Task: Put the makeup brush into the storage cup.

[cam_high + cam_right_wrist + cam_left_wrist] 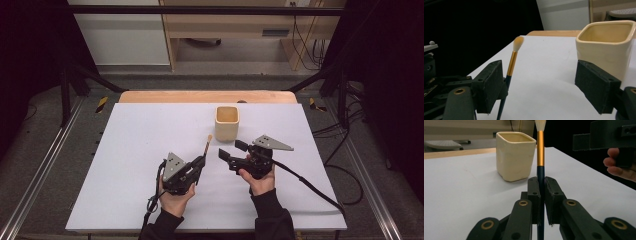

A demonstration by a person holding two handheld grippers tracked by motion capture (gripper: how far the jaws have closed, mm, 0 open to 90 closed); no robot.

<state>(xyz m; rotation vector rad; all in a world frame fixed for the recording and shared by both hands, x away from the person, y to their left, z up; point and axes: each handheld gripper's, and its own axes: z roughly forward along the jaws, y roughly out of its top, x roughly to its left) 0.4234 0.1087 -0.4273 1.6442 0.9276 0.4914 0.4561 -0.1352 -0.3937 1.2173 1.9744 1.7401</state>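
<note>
While our left claw (541, 192) is clamped on the dark handle of a brush (540, 150), the brush stands up out of the jaws with its gold ferrule and pale bristle tip well above them, and its lower end runs down between the jaw links. In the high view the same left claw (200, 162) holds the brush (206, 144) pointing forward and away from our hand, its tip raised over the white counter (150, 130). Ahead of this claw and a little to one side stands a cream square cup (515, 155), upright on the counter and apart from the brush. Our right claw (232, 150) hovers just beside the left one, its jaws spread wide with nothing between them. In the right gripper view, the right claw (541, 85) looks past its open jaws: the brush (512, 62) rises just beside one jaw, and the cup (609, 45) sits behind the other, not touched.
</note>
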